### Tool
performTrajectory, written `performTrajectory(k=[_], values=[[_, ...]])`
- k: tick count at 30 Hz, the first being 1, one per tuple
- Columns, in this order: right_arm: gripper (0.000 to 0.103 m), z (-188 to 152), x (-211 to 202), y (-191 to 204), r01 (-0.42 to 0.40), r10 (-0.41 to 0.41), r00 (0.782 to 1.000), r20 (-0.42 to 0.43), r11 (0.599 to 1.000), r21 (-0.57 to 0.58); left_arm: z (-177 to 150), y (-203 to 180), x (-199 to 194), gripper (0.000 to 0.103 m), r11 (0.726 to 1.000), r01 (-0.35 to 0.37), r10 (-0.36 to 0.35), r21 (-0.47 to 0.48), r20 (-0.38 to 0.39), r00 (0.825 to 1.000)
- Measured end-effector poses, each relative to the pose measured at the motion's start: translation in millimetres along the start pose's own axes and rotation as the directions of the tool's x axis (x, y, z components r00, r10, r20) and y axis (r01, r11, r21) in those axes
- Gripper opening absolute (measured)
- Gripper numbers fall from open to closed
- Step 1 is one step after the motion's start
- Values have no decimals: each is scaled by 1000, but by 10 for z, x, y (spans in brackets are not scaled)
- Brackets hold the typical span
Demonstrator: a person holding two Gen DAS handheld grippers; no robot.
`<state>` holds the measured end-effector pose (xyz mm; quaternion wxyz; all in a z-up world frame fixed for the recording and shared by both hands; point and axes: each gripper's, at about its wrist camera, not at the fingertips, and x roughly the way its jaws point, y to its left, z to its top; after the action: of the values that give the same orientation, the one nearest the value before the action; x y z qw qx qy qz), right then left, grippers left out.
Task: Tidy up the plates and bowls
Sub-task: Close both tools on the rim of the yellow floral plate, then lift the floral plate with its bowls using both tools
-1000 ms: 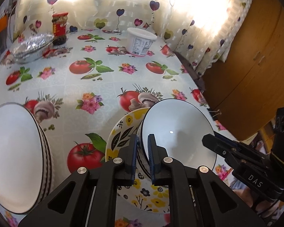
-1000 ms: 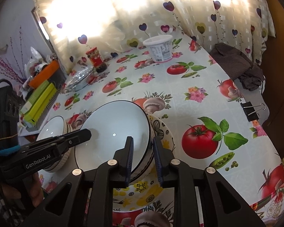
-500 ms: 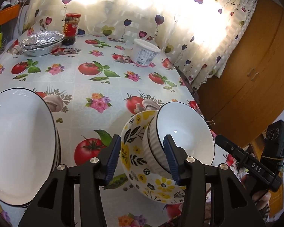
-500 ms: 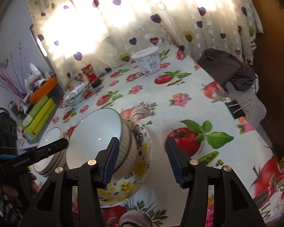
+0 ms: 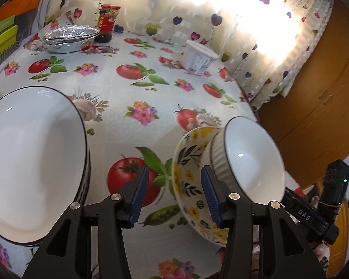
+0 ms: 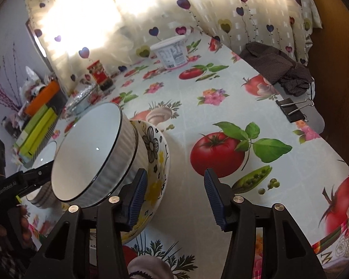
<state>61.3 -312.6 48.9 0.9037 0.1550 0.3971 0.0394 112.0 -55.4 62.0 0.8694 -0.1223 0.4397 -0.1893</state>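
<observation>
White ribbed bowls with dark rims [image 5: 251, 160] sit stacked inside a yellow floral bowl [image 5: 188, 162] on the table; they also show in the right wrist view [image 6: 93, 148], in the floral bowl [image 6: 158, 153]. A second stack of white bowls [image 5: 32, 160] stands to the left, seen small in the right wrist view [image 6: 44, 155]. My left gripper [image 5: 172, 195] is open and empty between the two stacks. My right gripper [image 6: 174, 194] is open and empty just right of the floral bowl.
A white tub [image 5: 200, 57], a red-lidded jar [image 5: 107, 23] and foil trays [image 5: 69, 38] stand at the table's far side. A dark cloth [image 6: 276, 67] and a binder clip [image 6: 295, 109] lie at the right edge. Green and orange boxes [image 6: 37, 121] sit at left.
Both grippers opened and let go of the white bowls, now resting in the floral bowl. Both pulled back and apart, left to the left, right to the right.
</observation>
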Motion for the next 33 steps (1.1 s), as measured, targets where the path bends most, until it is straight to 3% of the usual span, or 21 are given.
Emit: performTrajectory(k=[3,11,15,30,33], values=[[44,1,70,8,-8,8,1000,-18,1000,-11,-21,10,29,48,1000,-13,13,-4,-11,1000],[13,15,122,81,-62,61,998,-29,997,-44,-66,-44,145,48,999,-36,36,7,-49,998],[13,22,117,63,-75,74,997,-29,996,-40,-80,-93,192,48,999,-35,36,16,-58,998],[13,40,13,-43,-4,3,1000,-7,997,-77,-132,-167,423,48,998,-50,53,46,-75,996],[14,31,10,-32,15,-15,1000,5,995,-103,-128,-196,452,35,997,-48,53,62,-71,996]])
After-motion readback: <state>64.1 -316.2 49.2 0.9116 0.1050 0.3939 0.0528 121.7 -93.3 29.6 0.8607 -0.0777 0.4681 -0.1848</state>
